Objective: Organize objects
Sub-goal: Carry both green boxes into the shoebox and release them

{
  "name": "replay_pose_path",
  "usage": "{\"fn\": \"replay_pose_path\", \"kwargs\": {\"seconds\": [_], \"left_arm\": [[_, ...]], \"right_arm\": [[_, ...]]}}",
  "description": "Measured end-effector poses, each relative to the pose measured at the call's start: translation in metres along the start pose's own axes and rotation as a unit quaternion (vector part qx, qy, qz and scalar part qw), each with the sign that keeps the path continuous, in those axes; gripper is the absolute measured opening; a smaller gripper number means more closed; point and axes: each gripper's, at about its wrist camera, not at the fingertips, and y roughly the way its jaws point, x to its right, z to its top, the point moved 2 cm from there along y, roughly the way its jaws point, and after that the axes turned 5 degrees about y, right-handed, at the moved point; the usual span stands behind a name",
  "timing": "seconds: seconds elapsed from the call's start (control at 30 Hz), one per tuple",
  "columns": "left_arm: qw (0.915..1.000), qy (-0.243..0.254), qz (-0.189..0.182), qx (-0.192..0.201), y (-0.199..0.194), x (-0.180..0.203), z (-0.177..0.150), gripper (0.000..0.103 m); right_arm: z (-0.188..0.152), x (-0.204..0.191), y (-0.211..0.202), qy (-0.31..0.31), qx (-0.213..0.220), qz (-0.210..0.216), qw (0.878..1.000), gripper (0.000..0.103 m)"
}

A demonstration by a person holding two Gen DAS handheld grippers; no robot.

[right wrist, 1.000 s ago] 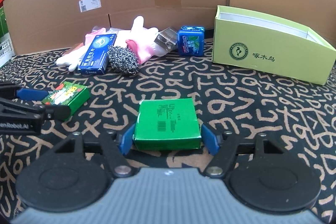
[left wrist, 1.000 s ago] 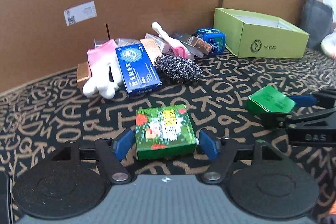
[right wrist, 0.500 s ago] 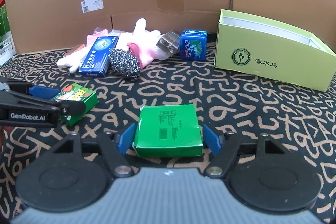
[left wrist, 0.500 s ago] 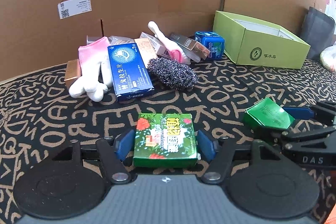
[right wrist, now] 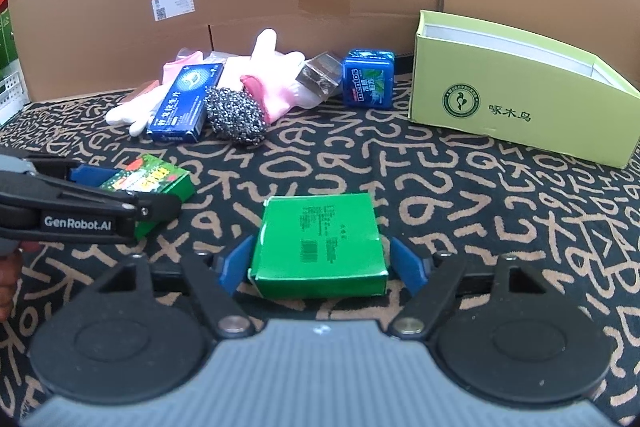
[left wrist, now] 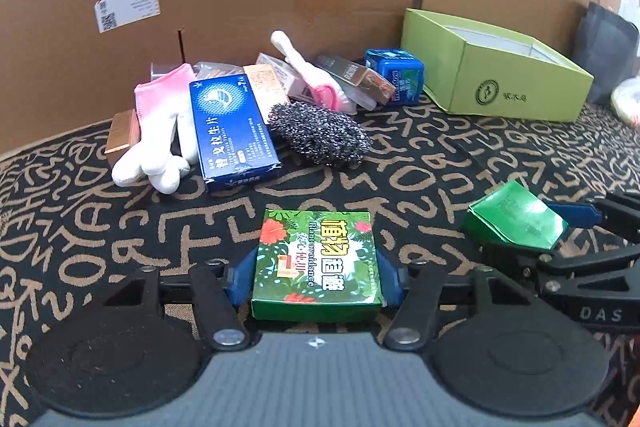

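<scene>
Green floral box (left wrist: pixel 316 263) sits low centre, pinched by the closing left gripper (left wrist: pixel 316 277); right gripper (right wrist: pixel 320 265), also closing, brackets a plain green box (right wrist: pixel 318 245) without clearly touching it.

both tools closing on green boxes.

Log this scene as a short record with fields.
surface: patterned cloth
left gripper: jaws just closing, pads against the floral green box
right gripper: jaws just closing around the plain green box, slight gap at one pad
open lime box: back right, inside not visible
pile: blue carton, steel scourer, gloves, mints box
</scene>
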Motion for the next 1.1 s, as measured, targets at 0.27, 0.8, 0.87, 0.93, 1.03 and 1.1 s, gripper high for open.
{"fn": "replay_pose_path", "kwargs": {"seconds": [0.27, 0.8, 0.87, 0.93, 1.03, 1.1], "left_arm": [[0.9992, 0.009, -0.033, 0.021, -0.016, 0.015, 0.019, 0.062], [0.9817, 0.065, -0.142, 0.109, 0.011, 0.112, 0.195, 0.063], [0.9829, 0.063, -0.139, 0.103, 0.034, 0.125, 0.214, 0.063], [0.985, 0.068, -0.129, 0.093, 0.059, 0.14, 0.227, 0.063], [0.9878, 0.067, -0.126, 0.062, 0.1, 0.157, 0.241, 0.063], [0.9893, 0.065, -0.123, 0.043, 0.124, 0.164, 0.247, 0.063]], "right_arm": [[0.003, 0.01, -0.012, 0.005, 0.015, 0.006, 1.0, 0.06], [0.122, 0.132, -0.054, -0.009, 0.157, -0.108, 0.982, 0.06], [0.138, 0.152, -0.044, -0.003, 0.157, -0.124, 0.98, 0.06], [0.151, 0.172, -0.028, 0.007, 0.147, -0.133, 0.98, 0.06], [0.165, 0.197, 0.001, 0.015, 0.12, -0.142, 0.982, 0.06], [0.172, 0.211, 0.021, 0.014, 0.103, -0.15, 0.983, 0.06]]}}
